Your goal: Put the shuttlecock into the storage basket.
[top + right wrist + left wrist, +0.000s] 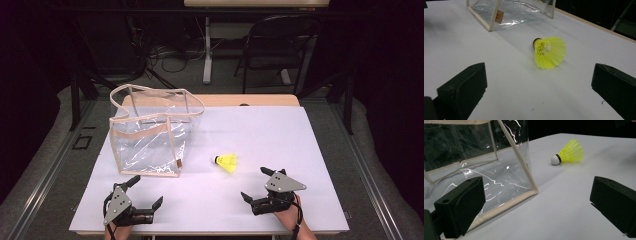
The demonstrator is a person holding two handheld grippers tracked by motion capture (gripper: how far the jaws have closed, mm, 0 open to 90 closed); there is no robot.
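The right gripper point(257, 184) sat low on the white table point(300, 145) with its jaws wide apart and nothing in them. The yellow shuttlecock point(226, 162) lay on its side just ahead of it. The left gripper point(146, 191) was open and empty too, near the bottom edge of the clear bag point(150, 131), which stood upright.

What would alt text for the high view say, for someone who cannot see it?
A yellow shuttlecock lies on its side on a white table, right of an upright clear bag. At the near edge, the left gripper and right gripper rest with open jaws.
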